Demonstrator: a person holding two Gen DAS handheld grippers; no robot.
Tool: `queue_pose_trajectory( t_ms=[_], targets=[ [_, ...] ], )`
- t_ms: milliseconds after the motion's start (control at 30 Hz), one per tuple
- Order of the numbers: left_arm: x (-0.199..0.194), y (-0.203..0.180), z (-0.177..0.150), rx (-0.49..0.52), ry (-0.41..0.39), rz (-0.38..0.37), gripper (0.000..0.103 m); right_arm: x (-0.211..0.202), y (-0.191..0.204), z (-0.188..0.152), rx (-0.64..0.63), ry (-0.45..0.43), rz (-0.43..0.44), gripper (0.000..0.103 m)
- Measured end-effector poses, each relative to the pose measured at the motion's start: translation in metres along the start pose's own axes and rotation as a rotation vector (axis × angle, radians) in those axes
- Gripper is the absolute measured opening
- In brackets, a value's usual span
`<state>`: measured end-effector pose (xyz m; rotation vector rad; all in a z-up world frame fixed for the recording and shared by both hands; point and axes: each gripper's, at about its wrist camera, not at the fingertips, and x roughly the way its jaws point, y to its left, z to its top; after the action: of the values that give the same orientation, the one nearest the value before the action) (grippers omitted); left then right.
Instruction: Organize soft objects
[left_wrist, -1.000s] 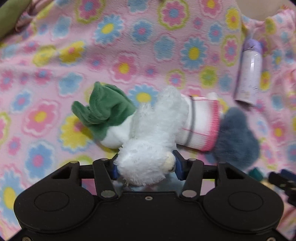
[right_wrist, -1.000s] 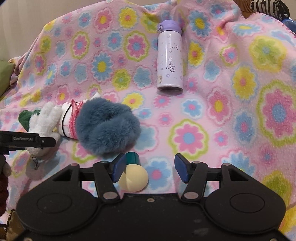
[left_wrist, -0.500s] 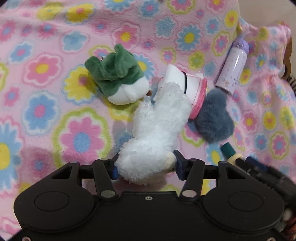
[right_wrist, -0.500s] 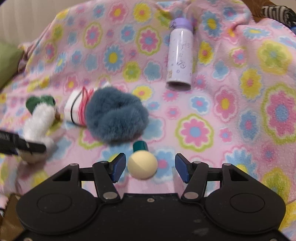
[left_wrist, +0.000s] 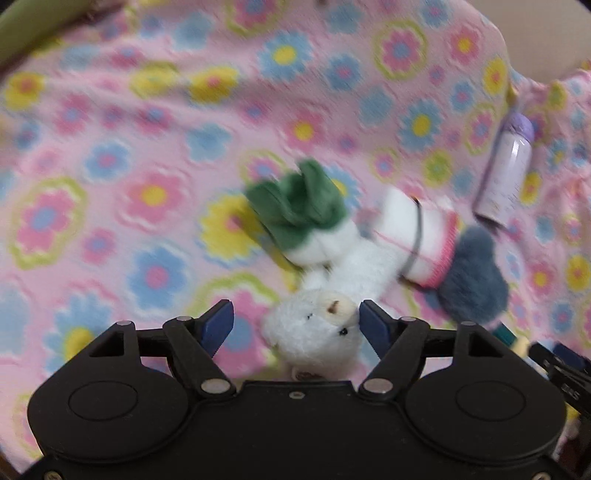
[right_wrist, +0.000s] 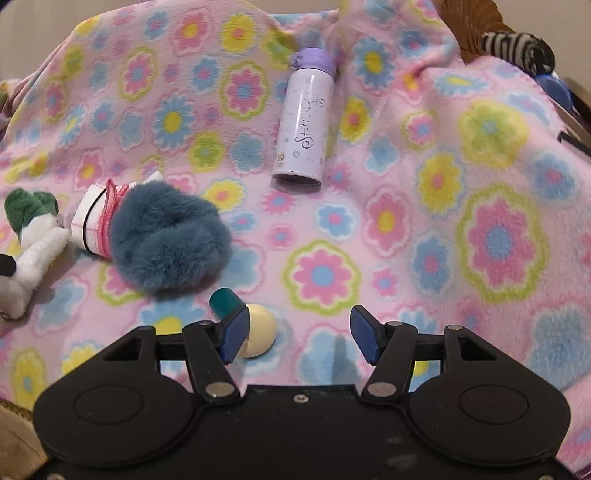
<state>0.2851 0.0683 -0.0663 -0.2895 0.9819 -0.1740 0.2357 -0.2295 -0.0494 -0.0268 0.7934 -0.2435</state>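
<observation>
A white plush bear (left_wrist: 317, 328) lies on the flowered blanket between the fingers of my left gripper (left_wrist: 295, 321), which is open; its head rests near the right finger. It also shows at the left edge of the right wrist view (right_wrist: 33, 254). Beyond it lie a green and white plush (left_wrist: 306, 221), a white sock with pink trim (left_wrist: 424, 236) and a blue-grey fluffy piece (left_wrist: 476, 280), the last also in the right wrist view (right_wrist: 166, 243). My right gripper (right_wrist: 295, 328) is open and empty over the blanket.
A lilac bottle (right_wrist: 306, 122) lies on the blanket behind. A cream ball with a teal cap (right_wrist: 255, 332) sits against my right gripper's left finger. A striped black and white item (right_wrist: 517, 48) sits at the far right. A green cushion (left_wrist: 33, 26) is at the far left.
My left gripper has opened and let go of the white plush bear, which now lies on the blanket. My right gripper has shifted slightly, still open.
</observation>
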Motion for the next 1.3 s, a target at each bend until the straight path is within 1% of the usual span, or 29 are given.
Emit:
queue_pose_trajectory(
  t_ms=[100, 167, 233, 333, 433, 533, 700, 833, 933, 1000, 1100, 1200, 1300],
  targets=[
    [-0.006, 0.002, 0.005, 0.049, -0.049, 0.079, 0.076, -0.001, 0.004, -0.002, 0.001, 0.003, 0.013, 0.059],
    [-0.008, 0.003, 0.009, 0.075, -0.053, 0.098, 0.077, -0.002, 0.007, -0.003, -0.001, 0.005, 0.017, 0.059],
    [-0.011, 0.005, 0.011, 0.075, -0.056, 0.098, 0.076, -0.004, 0.008, -0.003, 0.006, 0.006, 0.023, 0.059],
    [-0.015, 0.003, 0.008, 0.081, -0.060, 0.091, 0.076, -0.007, 0.008, -0.004, 0.053, 0.024, 0.061, 0.060],
    [-0.009, -0.001, 0.004, 0.075, -0.034, 0.074, 0.076, -0.006, 0.014, -0.005, 0.083, 0.060, 0.111, 0.061],
    [-0.004, -0.002, -0.002, 0.061, -0.008, 0.069, 0.076, -0.001, 0.020, -0.007, 0.084, 0.094, 0.126, 0.061],
    [-0.006, 0.000, -0.006, 0.036, -0.006, 0.049, 0.077, 0.004, 0.019, -0.009, 0.130, 0.131, 0.193, 0.060],
    [-0.007, -0.002, -0.011, 0.034, -0.009, 0.044, 0.078, 0.016, 0.019, -0.005, 0.189, 0.154, 0.177, 0.060],
    [-0.007, -0.003, -0.015, 0.028, -0.007, 0.043, 0.081, 0.026, 0.022, 0.000, 0.245, 0.171, 0.183, 0.062],
    [-0.007, -0.002, -0.016, 0.022, -0.002, 0.038, 0.081, 0.032, 0.027, 0.005, 0.249, 0.169, 0.179, 0.062],
    [-0.008, 0.000, -0.017, 0.013, 0.000, 0.035, 0.081, 0.041, 0.033, 0.010, 0.248, 0.165, 0.165, 0.066],
    [-0.008, 0.001, -0.017, 0.008, 0.002, 0.033, 0.081, 0.048, 0.036, 0.014, 0.241, 0.147, 0.122, 0.067],
    [-0.007, 0.002, -0.018, 0.002, 0.006, 0.029, 0.082, 0.054, 0.032, 0.016, 0.248, 0.135, 0.100, 0.066]
  ],
)
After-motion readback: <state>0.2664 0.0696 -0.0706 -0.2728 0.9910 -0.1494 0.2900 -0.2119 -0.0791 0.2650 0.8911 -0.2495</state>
